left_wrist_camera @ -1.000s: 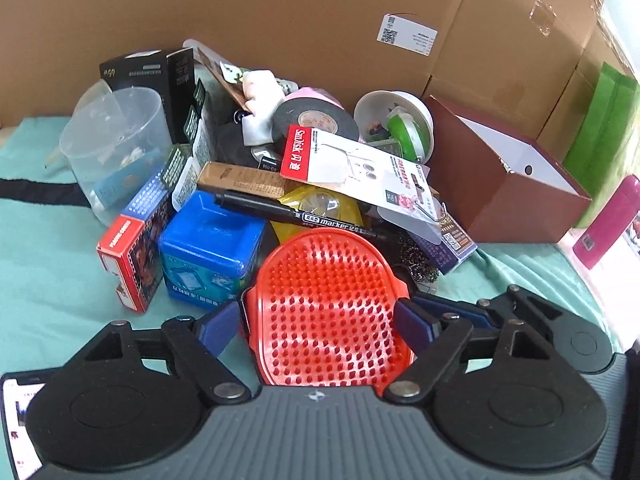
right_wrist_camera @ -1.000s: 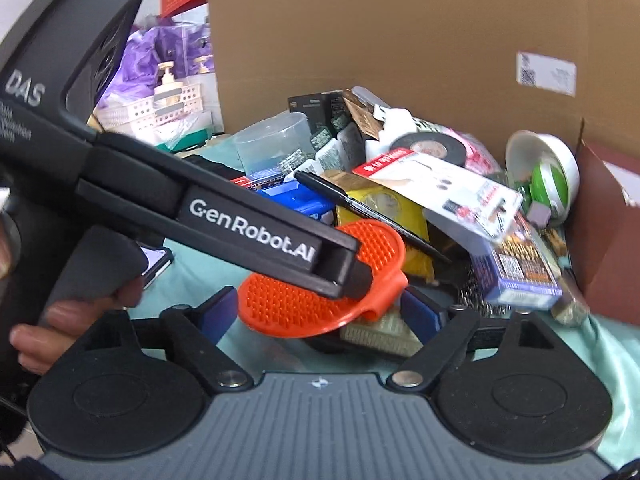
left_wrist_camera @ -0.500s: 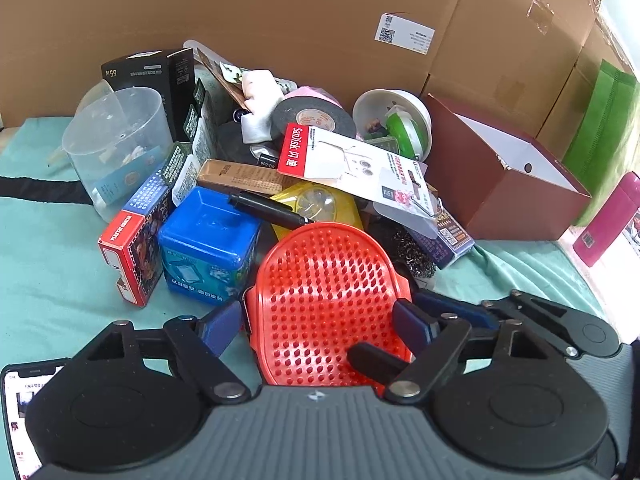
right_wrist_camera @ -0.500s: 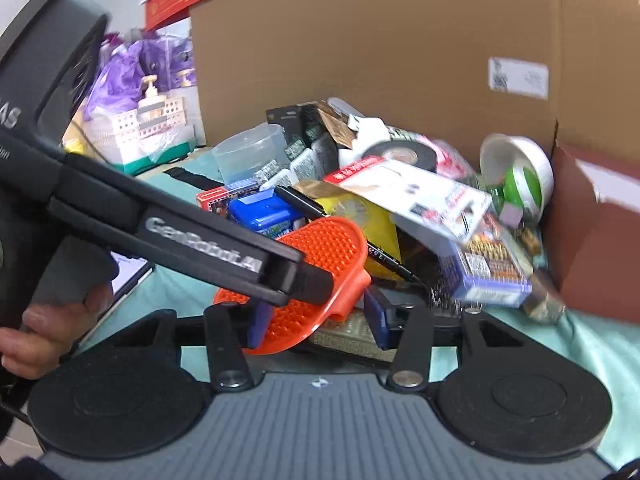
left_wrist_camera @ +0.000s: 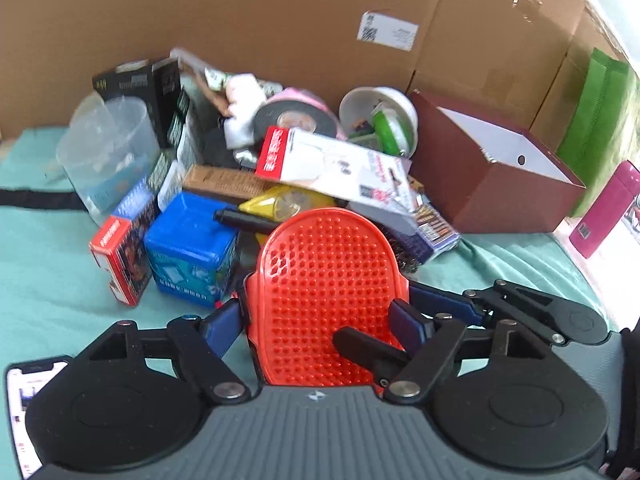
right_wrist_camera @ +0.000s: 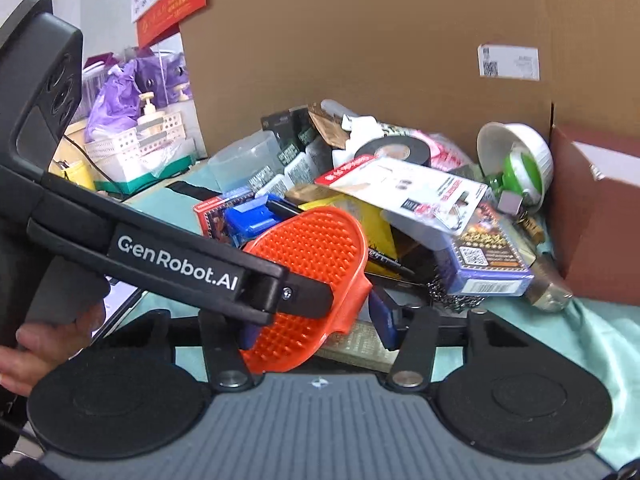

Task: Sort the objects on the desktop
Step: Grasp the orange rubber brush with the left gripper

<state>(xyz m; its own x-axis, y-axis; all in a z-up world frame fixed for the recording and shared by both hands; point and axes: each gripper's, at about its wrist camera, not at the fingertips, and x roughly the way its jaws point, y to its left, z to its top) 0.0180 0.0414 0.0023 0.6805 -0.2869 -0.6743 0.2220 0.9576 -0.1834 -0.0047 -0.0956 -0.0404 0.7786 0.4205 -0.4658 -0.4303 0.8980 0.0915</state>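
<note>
Bright colours in a heap on a teal cloth [left_wrist_camera: 48,280]

An orange-red brush [left_wrist_camera: 324,280] studded with nubs sits at centre; at its 9 o'clock a blue box [left_wrist_camera: 188,248], at 12 a white card [left_wrist_camera: 332,168] with a red band, at 2 a maroon box [left_wrist_camera: 492,184] lined white, brown cardboard [left_wrist_camera: 240,20] behind.

Bright, even daylight; motion blur, fisheye-bent edges.

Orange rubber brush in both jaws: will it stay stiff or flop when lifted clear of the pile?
The orange rubber brush curls down at its near edge in the right wrist view, so it probably bends easily. The nubs should resist slipping. It looks thin, likely light. The right gripper, whose jaws have just been closing, brackets that bent end.
</note>
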